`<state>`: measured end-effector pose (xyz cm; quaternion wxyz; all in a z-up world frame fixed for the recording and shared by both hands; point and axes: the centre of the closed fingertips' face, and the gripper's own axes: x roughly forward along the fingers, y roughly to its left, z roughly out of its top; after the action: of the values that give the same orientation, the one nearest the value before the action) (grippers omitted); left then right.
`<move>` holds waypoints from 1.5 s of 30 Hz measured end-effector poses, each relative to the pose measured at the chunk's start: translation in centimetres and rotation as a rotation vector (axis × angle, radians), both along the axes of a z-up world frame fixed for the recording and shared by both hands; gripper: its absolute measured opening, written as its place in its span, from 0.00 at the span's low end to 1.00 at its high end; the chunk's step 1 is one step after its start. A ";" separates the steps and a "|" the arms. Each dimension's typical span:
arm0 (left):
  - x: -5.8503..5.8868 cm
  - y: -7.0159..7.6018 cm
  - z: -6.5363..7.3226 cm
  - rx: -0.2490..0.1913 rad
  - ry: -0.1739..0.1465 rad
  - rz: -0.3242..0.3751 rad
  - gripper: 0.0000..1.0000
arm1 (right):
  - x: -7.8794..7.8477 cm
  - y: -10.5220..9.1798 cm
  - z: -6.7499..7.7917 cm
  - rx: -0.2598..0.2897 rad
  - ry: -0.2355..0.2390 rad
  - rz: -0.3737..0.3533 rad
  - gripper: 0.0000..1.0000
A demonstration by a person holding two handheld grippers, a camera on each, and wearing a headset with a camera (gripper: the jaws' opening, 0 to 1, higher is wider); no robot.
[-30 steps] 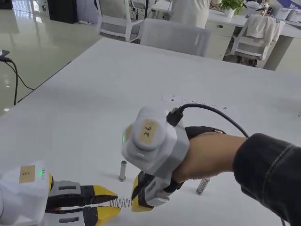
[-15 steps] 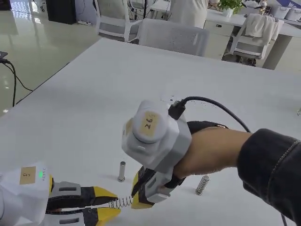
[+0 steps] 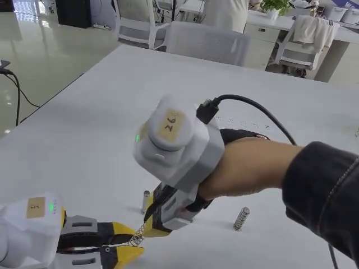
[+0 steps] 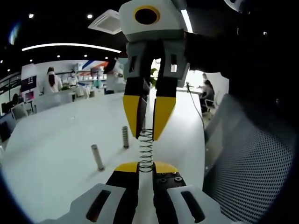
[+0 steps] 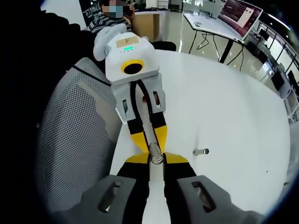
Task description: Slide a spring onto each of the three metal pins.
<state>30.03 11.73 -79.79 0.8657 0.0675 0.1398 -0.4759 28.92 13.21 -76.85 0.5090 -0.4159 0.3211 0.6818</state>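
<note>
A small steel spring [image 3: 136,237] hangs between both grippers just above the white table [image 3: 101,123]. My left gripper [image 3: 132,247], with yellow jaws, comes in from the bottom left and is shut on one end of the spring [image 4: 146,151]. My right gripper [image 3: 147,227] reaches down from the right, shut on the other end [image 5: 155,156]. A bare metal pin [image 3: 146,201] stands upright just behind the jaws. Further right, another pin wears a spring [image 3: 242,218]. In the left gripper view the bare pin [image 4: 97,157] and the sprung pin [image 4: 125,137] stand to the left of the right gripper [image 4: 147,134].
A black cable [image 3: 252,107] runs from the right gripper over the person's sleeve. A flush socket strip [image 3: 238,121] sits mid-table. Grey chairs [image 3: 207,42] line the far edge. A mesh chair back [image 4: 247,158] is close beside the grippers.
The right gripper has moved left and lifted, now tilted over the bare pin. The spring between the grippers has tipped from nearly level to slanting upward. The left gripper barely moved.
</note>
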 end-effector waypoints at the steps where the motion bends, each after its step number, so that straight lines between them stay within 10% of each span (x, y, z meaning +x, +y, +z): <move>1: 0.0 0.0 0.0 -0.001 -0.001 -0.001 0.02 | -0.1 0.2 0.1 0.006 -0.001 0.002 0.08; 45: -0.1 -1.2 1.1 0.016 -0.048 -0.043 0.02 | -0.7 -0.2 -1.4 -0.035 0.032 0.012 0.09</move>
<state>29.93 10.51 -78.68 0.8578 0.0890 0.1213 -0.4914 28.19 13.04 -78.23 0.4924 -0.4157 0.3385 0.6857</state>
